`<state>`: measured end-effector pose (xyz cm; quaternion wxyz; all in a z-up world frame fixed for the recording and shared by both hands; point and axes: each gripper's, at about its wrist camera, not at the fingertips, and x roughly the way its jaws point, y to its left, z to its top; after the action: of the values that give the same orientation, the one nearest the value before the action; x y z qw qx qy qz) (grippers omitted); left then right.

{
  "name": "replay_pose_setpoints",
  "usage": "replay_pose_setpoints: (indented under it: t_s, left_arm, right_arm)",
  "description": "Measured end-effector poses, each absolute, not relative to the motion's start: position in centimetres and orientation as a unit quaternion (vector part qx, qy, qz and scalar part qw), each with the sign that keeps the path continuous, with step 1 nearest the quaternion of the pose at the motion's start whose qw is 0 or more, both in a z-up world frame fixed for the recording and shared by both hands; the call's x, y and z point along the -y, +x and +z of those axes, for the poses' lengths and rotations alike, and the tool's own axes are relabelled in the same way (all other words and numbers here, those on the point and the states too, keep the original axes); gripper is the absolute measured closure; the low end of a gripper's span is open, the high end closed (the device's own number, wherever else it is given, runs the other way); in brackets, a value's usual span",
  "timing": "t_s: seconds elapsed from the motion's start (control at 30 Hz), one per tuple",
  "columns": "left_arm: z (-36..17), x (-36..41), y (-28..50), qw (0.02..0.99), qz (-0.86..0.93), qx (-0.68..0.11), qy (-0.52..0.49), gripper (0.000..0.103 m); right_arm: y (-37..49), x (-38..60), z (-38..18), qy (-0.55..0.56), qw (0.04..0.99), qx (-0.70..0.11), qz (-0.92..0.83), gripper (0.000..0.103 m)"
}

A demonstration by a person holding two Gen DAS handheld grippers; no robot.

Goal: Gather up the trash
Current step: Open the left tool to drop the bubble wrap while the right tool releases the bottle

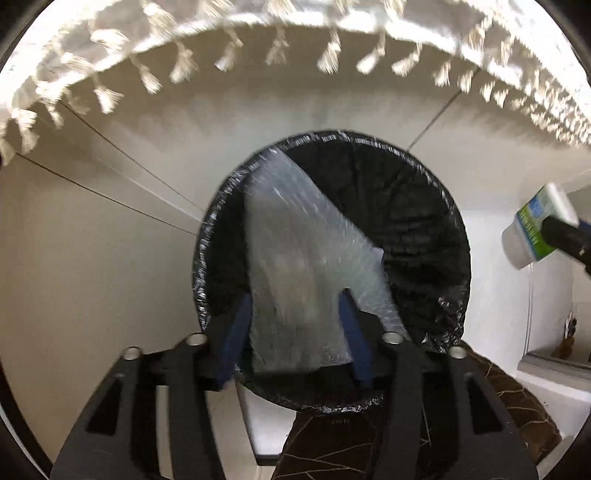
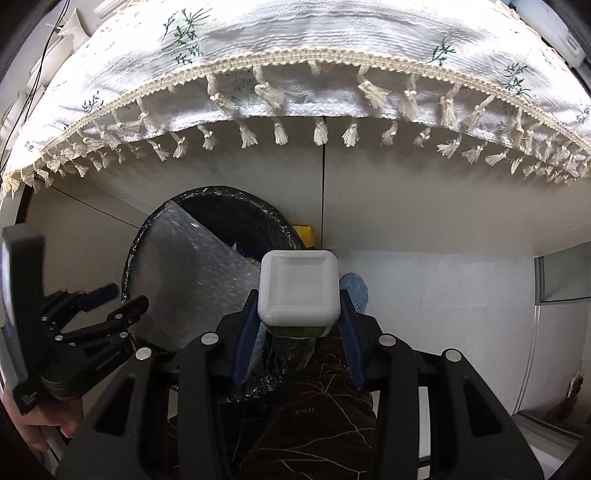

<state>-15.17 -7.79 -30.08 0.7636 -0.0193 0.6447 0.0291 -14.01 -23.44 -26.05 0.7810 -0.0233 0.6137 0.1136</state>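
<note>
A round bin lined with a black bag (image 1: pixel 436 177) (image 2: pixel 258 206) stands on the floor under a table's edge. A sheet of clear bubble wrap (image 1: pixel 303 240) (image 2: pixel 195 266) leans inside it, across the left rim. My left gripper (image 1: pixel 295 295) (image 2: pixel 127 297) hangs over the bin, pointing down, jaws open; the wrap shows between the blue pads, not pinched. My right gripper (image 2: pixel 298 295) (image 1: pixel 561 229) is shut on a white square plastic bottle with a green label (image 2: pixel 299 284) (image 1: pixel 532 221), held just right of the bin.
A white tablecloth with tassels (image 2: pixel 295 55) (image 1: pixel 258 18) overhangs the bin. Something yellow (image 2: pixel 306 232) sits behind the bin. A dark veined surface (image 2: pixel 314 424) lies below my grippers. A person's hand (image 2: pixel 37 424) holds the left gripper. Pale panels (image 2: pixel 424 206) back the space.
</note>
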Motion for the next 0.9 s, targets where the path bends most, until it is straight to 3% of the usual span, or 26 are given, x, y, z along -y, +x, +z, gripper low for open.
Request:
replay_pose_setpoints:
  t_s: [0.17, 0.33, 0.9]
  left_arm:
    - [-28.5, 6.5, -15.9, 0.778, 0.038, -0.626, -0.033, 0.023]
    - [-27.5, 3.4, -16.9, 0.792, 0.055, -0.605, -0.054, 0.006]
    - [-27.6, -1.1, -18.5, 0.781, 0.1, -0.61, -0.088, 0.006]
  right_arm:
    - [-14.0, 21.6, -26.4, -0.027, 0.779, -0.614, 0.125, 0.063]
    - [-13.4, 20.0, -26.8, -0.032, 0.775, -0.615, 0.138, 0.063]
    - [-12.7, 14.5, -29.9, -0.072, 0.758, -0.626, 0.171, 0.063]
